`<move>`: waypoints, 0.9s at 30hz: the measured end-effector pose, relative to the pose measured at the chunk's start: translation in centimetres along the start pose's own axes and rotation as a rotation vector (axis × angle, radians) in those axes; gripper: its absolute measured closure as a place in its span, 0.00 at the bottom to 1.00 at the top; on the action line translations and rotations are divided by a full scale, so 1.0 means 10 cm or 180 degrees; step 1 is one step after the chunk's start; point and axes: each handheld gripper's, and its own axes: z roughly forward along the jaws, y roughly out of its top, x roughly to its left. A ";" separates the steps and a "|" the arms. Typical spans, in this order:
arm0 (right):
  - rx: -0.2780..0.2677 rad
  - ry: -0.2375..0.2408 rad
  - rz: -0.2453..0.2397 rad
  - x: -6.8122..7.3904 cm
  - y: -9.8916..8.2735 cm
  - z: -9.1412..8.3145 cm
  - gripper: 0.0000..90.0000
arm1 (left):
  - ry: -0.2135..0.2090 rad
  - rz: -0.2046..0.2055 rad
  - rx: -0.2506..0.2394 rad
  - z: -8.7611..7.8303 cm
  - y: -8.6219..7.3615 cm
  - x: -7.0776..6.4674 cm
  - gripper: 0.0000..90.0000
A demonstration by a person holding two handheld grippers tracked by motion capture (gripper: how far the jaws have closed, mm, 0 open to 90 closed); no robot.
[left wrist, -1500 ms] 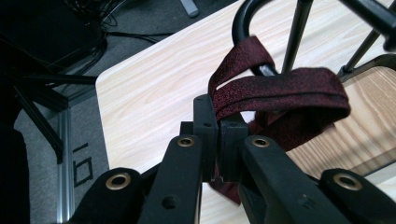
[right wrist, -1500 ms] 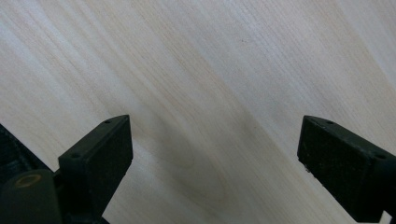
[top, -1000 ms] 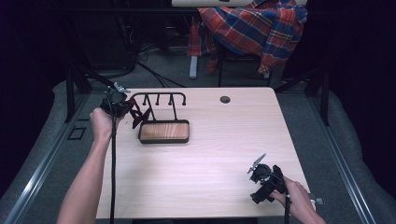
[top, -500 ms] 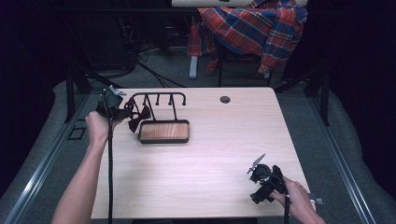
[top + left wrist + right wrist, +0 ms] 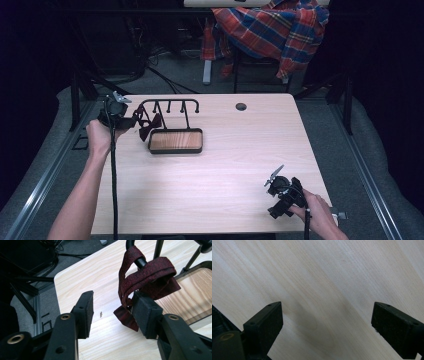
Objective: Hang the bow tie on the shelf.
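Left gripper view, unlabelled maroon bow tie (image 5: pixel 147 277), black rack (image 5: pixel 140 261), left tool (image 5: pixel 113 307) parted

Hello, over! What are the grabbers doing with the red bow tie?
Left gripper open, jaws just opened. Bow tie draped on rack bar, touching one jaw. Right gripper open over bare table. Nothing blocking.

Light: you work under one overhead source that brightens the pale wooden tabletop (image 5: pixel 225 165); the surroundings sink into near-black.
Shadows: soft and short beneath the black wire rack with its wood-lined tray (image 5: pixel 176 141).
Glare: a mild pale sheen near mid-table.
Focus: the high view is grainy; the black near jaws blur slightly.
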 end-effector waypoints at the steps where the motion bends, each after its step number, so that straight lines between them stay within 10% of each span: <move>1: 0.0001 0.0001 -0.0002 0.00 0.00 0.00 0.11 | -0.0006 0.0000 0.0005 -0.01 0.00 0.00 0.56; 27: -0.0089 -0.0081 0.0035 0.00 0.00 -0.07 0.11 | -0.0341 -0.0168 0.0115 -0.50 -0.35 -0.22 0.15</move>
